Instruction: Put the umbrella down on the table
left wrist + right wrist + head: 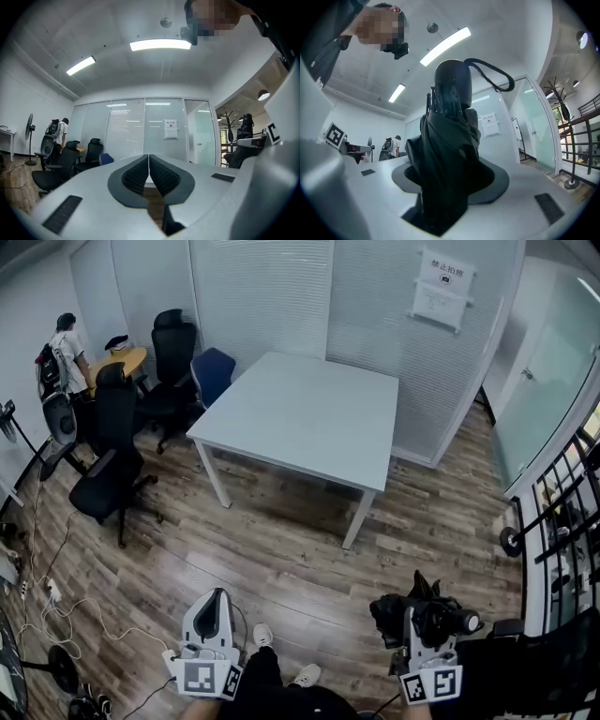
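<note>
Item 1: white paper sign (441, 289), hanging on the frosted glass partition (281, 296). It is carrying a short heading in Chinese characters above a block of print. Both are showing too small to read. The same sign (171, 129) is appearing in the left gripper view and again (490, 125) in the right gripper view, no clearer.

Item 2: black-and-white square markers, showing patterns and no letters. One is facing the head view on the marker cube (204, 677) of the left gripper (218, 601), another on the second marker cube (433, 685) of the right gripper (412, 613).

No word or number is coming out readable.
</note>
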The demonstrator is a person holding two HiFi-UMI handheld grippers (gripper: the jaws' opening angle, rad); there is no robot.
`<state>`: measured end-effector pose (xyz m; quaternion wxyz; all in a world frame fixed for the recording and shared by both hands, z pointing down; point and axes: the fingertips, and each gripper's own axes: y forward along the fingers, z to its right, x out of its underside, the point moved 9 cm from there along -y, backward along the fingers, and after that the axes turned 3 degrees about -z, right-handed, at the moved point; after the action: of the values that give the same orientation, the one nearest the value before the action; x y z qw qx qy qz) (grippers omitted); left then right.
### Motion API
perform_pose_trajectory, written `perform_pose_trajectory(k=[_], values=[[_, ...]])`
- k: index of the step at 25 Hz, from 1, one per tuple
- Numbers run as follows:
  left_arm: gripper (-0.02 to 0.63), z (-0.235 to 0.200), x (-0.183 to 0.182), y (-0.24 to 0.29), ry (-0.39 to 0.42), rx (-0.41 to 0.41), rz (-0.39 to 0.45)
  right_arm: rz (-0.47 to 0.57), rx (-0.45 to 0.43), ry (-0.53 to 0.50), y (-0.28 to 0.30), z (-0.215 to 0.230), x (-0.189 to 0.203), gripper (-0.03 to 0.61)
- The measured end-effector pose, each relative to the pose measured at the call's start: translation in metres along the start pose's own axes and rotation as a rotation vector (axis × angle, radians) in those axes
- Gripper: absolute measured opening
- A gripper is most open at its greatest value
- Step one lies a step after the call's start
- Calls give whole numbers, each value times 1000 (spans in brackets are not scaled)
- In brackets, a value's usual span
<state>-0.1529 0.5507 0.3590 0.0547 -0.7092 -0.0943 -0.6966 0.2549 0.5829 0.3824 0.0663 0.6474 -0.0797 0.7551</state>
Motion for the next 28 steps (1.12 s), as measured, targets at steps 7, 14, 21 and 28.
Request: perform_pose_trajectory(k=[7, 14, 21, 28], values=[[20, -5, 6, 31, 18, 40, -6, 2, 1, -20, 27, -4, 3, 249], [20, -25, 6, 70, 9, 81, -38, 2, 13, -45, 70, -8, -1, 249], [18, -51, 7, 114, 24, 89, -51, -5, 19, -54, 116, -20, 3, 247], [15, -87, 2, 154, -7, 100, -21, 7, 17, -64, 166, -38, 2, 247]])
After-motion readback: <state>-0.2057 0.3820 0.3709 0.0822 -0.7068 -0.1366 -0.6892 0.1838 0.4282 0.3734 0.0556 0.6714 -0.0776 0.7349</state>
